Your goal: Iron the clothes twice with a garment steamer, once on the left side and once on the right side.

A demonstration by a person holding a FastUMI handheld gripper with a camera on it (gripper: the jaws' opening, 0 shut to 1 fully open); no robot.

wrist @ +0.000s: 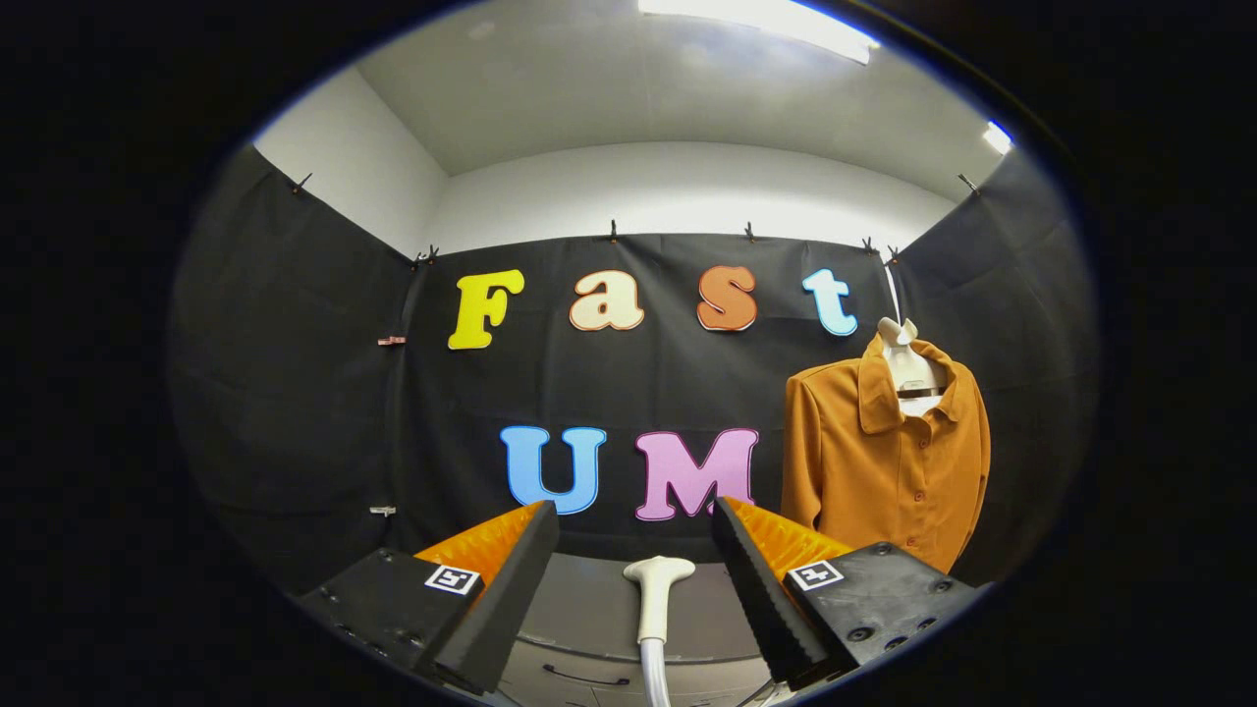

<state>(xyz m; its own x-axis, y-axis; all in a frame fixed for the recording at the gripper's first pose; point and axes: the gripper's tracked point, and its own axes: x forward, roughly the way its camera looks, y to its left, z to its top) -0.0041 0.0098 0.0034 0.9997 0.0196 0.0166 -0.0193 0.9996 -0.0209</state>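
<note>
fingers of the gripper stand wide apart with nothing between their pads; the garment steamer, its pale head upright on a hose, rises in the gap, low and just ahead. risk, as i judge it: closing from this spread could catch the rounded head off-centre and tip it, or pinch the hose instead. the orange shirt hangs on a hanger beyond the right finger, well apart from the steamer. a grey surface lies under the steamer; black cloth walls close the booth, white ceiling and strip lights above.
</note>
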